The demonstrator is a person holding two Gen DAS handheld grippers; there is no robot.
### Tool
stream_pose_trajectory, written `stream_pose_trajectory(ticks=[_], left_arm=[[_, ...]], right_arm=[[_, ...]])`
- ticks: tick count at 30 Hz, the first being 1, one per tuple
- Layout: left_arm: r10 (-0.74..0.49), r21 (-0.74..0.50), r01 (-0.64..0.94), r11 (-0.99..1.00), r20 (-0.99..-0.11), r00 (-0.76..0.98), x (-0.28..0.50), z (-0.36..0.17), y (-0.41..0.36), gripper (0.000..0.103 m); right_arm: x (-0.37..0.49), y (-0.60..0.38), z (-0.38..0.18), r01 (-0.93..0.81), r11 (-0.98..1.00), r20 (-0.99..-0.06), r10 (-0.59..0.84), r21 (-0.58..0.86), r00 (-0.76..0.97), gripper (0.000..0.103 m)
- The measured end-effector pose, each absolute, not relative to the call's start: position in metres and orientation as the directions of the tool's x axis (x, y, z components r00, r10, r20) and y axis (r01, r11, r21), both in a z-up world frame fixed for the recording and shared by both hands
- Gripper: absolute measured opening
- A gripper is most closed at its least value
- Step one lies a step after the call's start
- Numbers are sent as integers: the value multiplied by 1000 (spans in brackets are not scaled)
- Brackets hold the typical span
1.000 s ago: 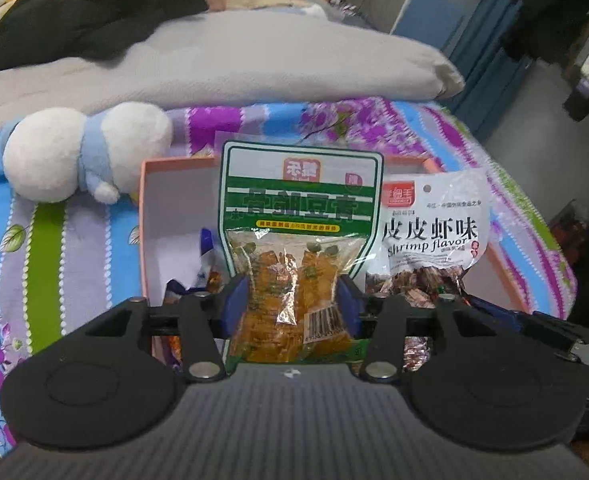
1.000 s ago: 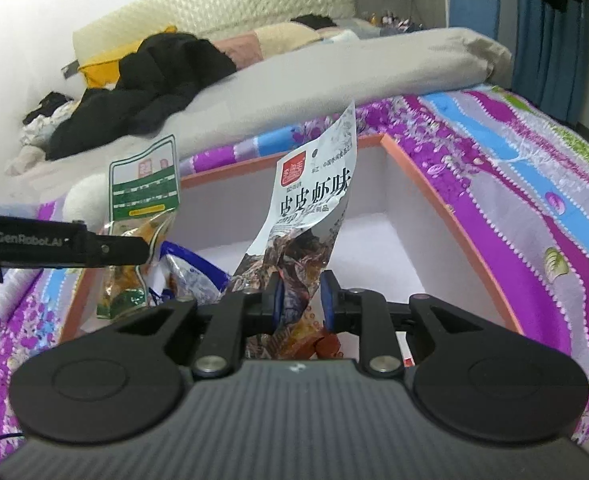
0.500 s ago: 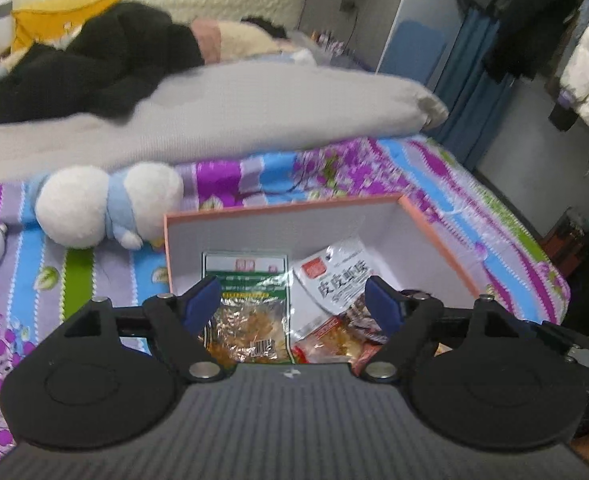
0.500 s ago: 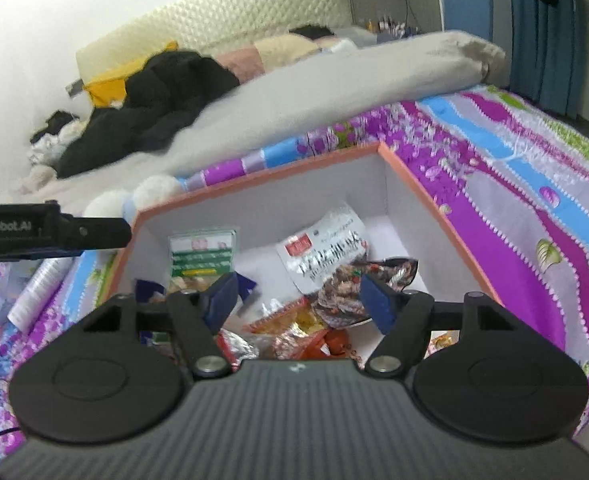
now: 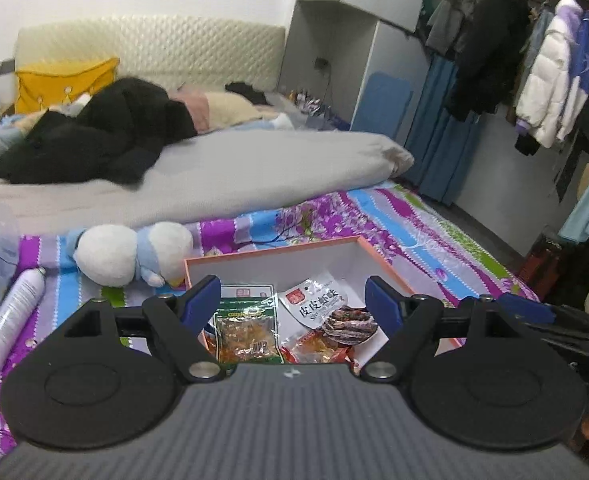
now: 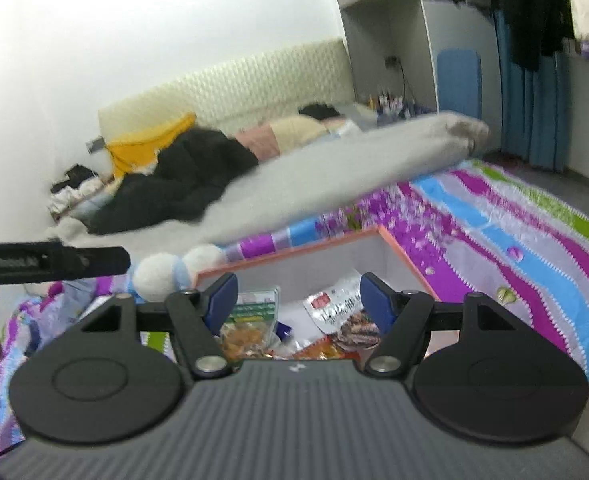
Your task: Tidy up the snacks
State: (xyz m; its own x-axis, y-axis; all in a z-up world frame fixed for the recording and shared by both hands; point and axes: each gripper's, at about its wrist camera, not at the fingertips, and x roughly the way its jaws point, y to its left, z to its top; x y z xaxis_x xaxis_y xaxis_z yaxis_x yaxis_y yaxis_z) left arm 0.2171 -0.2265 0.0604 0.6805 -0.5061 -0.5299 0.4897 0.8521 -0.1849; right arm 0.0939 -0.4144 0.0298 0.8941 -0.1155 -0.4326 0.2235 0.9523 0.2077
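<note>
Left gripper [image 5: 292, 300]: jaws spread wide, nothing between the blue pads, positioned above the near edge of the orange-rimmed box [image 5: 378, 258]. Right gripper [image 6: 298, 298]: jaws likewise wide apart and empty, above the same box; this view is motion-blurred. Inside the box, the green-topped snack pouch [image 5: 248, 326] lies flat at the left, and the white shrimp-flavour packet [image 5: 322, 306] lies just beside it at the right, tilted, its dark lower end resting over a heap of smaller orange and red wrappers [image 5: 314, 350]. The box sits on a purple, blue and green striped bedspread [image 5: 426, 236]. A white and blue plush toy [image 5: 134, 254] lies just beside the box's left far corner, and a silver spray can [image 5: 12, 316] lies further left. Beyond these, a grey quilt [image 5: 214, 176] carries a heap of black clothing [image 5: 106, 136].
</note>
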Motion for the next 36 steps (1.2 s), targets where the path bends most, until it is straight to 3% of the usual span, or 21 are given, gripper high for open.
stream_pose_trajectory(ticks=[5, 15, 36], left_arm=[[-523, -212, 485, 848, -483, 702, 178, 74, -205, 83], [-517, -199, 486, 851, -478, 710, 112, 67, -168, 83], [-474, -220, 424, 879, -517, 713, 93, 21, -143, 83]], right_arm=[[61, -400, 45, 233, 951, -410, -133, 204, 902, 70], [11, -373, 32, 239, 948, -420, -134, 208, 898, 70], [-7, -355, -4, 197, 960, -422, -98, 197, 901, 70]])
